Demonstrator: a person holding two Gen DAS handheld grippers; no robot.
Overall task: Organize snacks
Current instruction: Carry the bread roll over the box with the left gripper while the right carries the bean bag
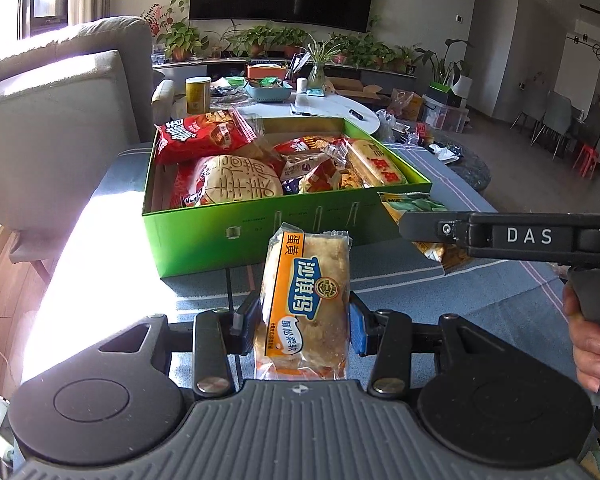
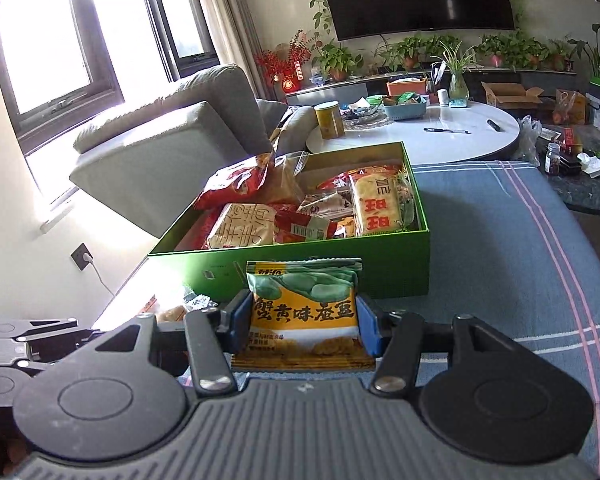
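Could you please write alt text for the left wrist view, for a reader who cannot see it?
The left gripper is shut on an orange-and-clear wrapped pastry, held upright before an open green box full of snack packets on a blue striped cloth. At right, the right gripper holds a green-and-yellow bean packet beside the box.

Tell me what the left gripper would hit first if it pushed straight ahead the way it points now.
Most likely the near side wall of the open green cardboard box. The left gripper, shut on an orange-labelled wrapped pastry bar, points straight at that wall, apparently below the rim, though depth is hard to judge.
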